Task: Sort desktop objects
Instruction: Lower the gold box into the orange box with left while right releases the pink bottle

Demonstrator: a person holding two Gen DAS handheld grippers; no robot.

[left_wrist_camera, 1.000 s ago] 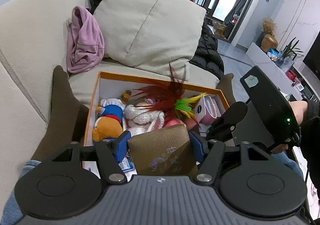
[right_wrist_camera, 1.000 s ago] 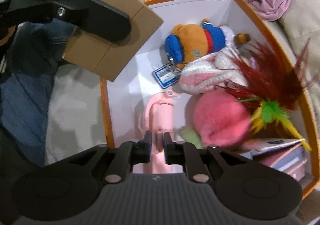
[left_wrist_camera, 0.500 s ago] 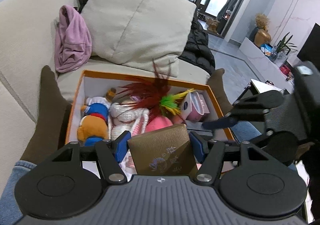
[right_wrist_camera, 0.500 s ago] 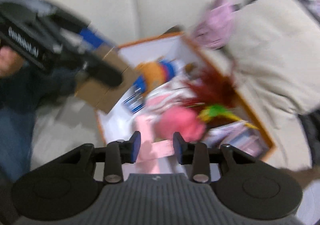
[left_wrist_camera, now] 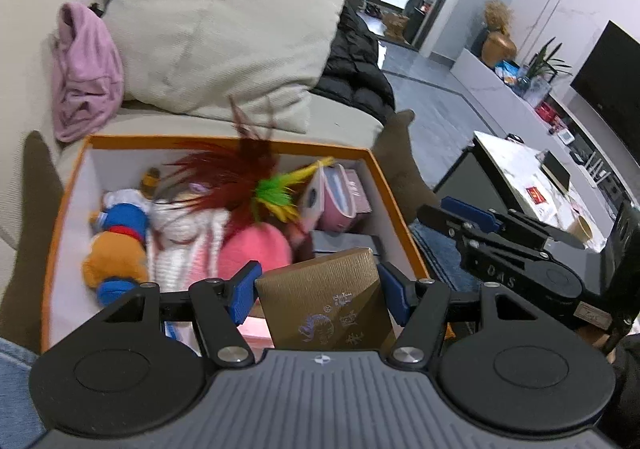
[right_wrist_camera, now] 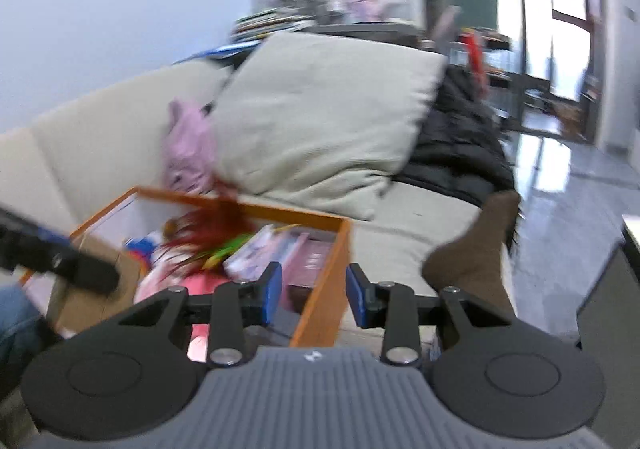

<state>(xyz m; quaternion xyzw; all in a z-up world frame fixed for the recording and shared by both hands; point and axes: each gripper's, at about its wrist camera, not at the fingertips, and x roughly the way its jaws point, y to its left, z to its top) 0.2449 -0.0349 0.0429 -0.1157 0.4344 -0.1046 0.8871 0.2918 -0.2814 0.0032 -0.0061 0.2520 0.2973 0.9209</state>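
1. The plush toy (left_wrist_camera: 116,249), orange and blue, lies at the left end of the orange box (left_wrist_camera: 60,209) on the sofa. I judge it soft and light; a pinch across the round body should hold.
2. Beside it lies a white and pink knitted piece (left_wrist_camera: 180,241), limp by the look of it, so it would sag from any single hold.
3. The red feather toy (left_wrist_camera: 236,169) lies across the middle over a pink ball (left_wrist_camera: 256,245). The feathers look fragile; better to take it near the green tuft.
4. The left tongs (left_wrist_camera: 318,289) are clamped on a brown gift box (left_wrist_camera: 328,297), which hangs over the near edge of the orange box. It appears stiff, light cardboard with a textured skin, held across its two flat sides, a sound place so long as the squeeze does not dent it.
5. The pink packet (left_wrist_camera: 344,197) stands at the right end, probably thin and easily creased.
6. The right tongs (right_wrist_camera: 314,299) stand partly apart and empty, above the orange box's right wall.
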